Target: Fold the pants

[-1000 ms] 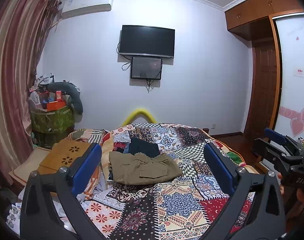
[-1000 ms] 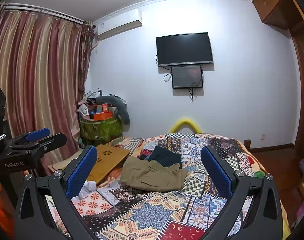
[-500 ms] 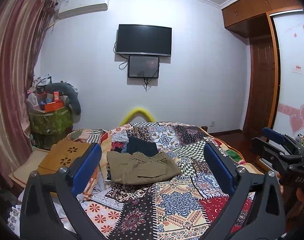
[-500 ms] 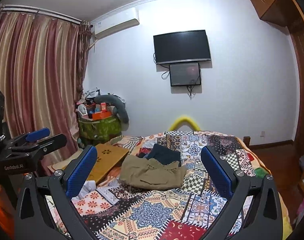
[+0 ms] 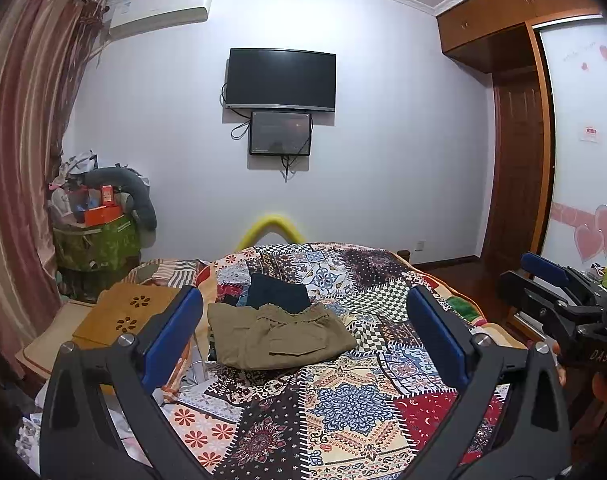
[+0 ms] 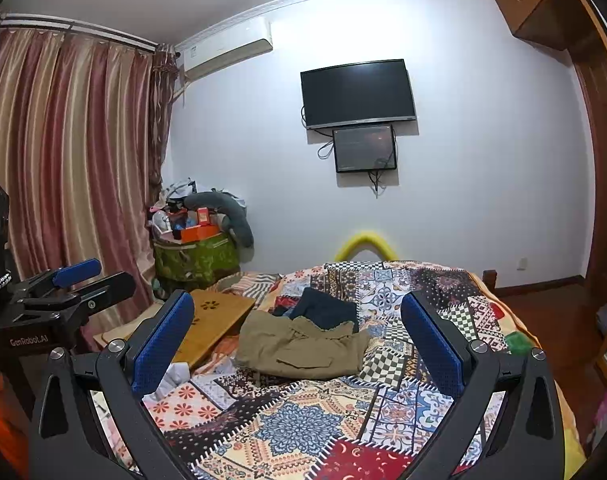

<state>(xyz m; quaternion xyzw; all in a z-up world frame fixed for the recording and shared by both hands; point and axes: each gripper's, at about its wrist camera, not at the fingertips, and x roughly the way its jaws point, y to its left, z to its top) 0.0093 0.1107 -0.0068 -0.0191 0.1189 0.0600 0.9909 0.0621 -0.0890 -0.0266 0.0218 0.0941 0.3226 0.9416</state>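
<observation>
Olive-brown pants (image 5: 279, 336) lie folded in a flat bundle on the far left part of the patchwork quilt (image 5: 343, 400); they also show in the right wrist view (image 6: 303, 346). A dark navy garment (image 5: 279, 292) lies just behind them. My left gripper (image 5: 303, 340) is open and empty, held above the near part of the bed, well short of the pants. My right gripper (image 6: 297, 344) is open and empty too, at about the same distance. Each gripper shows at the edge of the other's view.
A wooden lap tray (image 5: 131, 312) lies at the bed's left side. A green box piled with clutter (image 5: 95, 240) stands by the curtain. A TV (image 5: 281, 80) hangs on the far wall. A wardrobe and door (image 5: 519, 180) are at the right.
Both views have tilted slightly, so the room sits a little higher in frame. The pants have not moved and both grippers stay open.
</observation>
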